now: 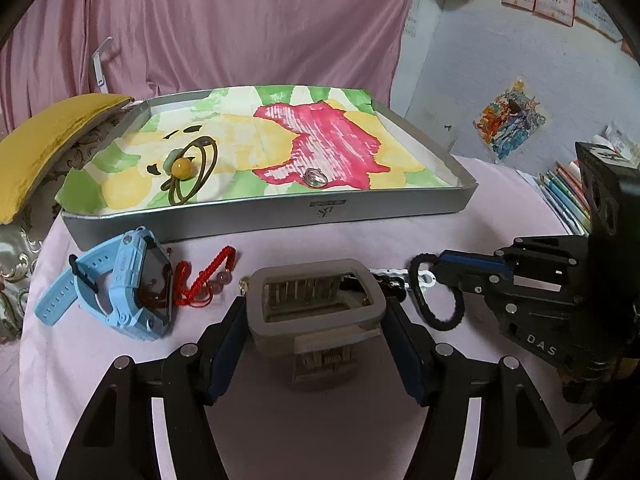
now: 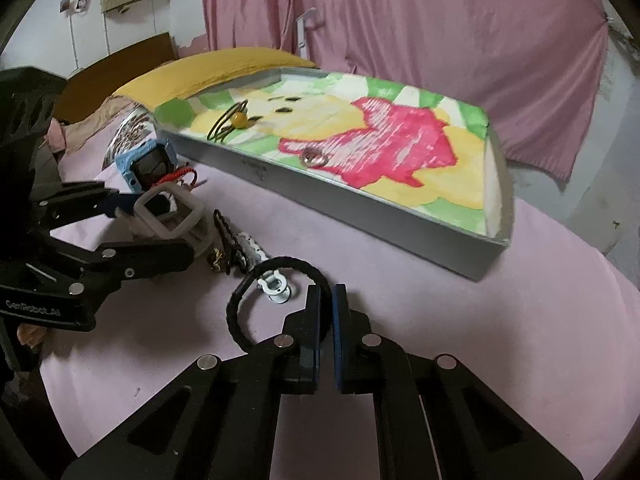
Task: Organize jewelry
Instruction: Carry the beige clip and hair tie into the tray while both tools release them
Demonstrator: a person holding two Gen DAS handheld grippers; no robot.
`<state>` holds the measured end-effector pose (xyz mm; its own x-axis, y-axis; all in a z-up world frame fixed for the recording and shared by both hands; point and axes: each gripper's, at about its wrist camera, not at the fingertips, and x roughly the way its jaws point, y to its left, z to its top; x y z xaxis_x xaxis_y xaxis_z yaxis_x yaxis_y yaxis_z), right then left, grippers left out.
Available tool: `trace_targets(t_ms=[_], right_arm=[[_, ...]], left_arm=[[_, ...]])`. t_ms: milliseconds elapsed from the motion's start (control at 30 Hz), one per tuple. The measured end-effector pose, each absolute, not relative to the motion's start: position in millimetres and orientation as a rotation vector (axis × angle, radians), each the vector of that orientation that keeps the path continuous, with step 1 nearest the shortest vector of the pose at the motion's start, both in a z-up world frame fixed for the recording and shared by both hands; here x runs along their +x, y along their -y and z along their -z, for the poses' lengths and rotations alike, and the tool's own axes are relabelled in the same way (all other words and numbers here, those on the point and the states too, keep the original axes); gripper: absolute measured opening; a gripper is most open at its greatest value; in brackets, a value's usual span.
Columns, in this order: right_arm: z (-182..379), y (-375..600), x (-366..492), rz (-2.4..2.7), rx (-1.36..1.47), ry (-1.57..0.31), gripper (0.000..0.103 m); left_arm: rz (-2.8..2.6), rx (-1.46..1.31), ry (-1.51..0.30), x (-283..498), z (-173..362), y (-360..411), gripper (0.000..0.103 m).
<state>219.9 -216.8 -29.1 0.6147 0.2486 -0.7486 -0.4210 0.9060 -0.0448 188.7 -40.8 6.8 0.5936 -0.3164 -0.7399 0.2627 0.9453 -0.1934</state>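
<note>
The left gripper [image 1: 316, 316] clamps a beige hair clip [image 1: 316, 300] by its sides, just short of the tray [image 1: 280, 216] at its 12 o'clock. The right gripper [image 2: 327, 312] has its tongs narrowed onto a black hair tie [image 2: 276, 268], pinching the band. The tie loops around a white clasp [image 2: 274, 284] at the gripper's 11 o'clock, so lifting it may drag the attached chain [image 2: 228, 236] along. The clip's smooth frame could twist free on its way to the tray, where a ring [image 1: 315, 178] and a beaded tie [image 1: 188, 170] already lie.
</note>
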Motion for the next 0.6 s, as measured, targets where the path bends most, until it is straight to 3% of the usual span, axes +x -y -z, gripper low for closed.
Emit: trace_targets(t_ms=[267, 600], right_arm=[[1.2, 224.9, 196.7, -0.332, -0.187, -0.671, 0.005], [-38.5, 226.3, 185.2, -0.276, -0.079, -0.419, 0.005]], left_arm=[[0.358, -0.107, -0.779, 170.0, -16.4, 34.9, 0.064], [0.261, -0.152, -0.513, 157.5, -56.0, 23.3, 0.064]])
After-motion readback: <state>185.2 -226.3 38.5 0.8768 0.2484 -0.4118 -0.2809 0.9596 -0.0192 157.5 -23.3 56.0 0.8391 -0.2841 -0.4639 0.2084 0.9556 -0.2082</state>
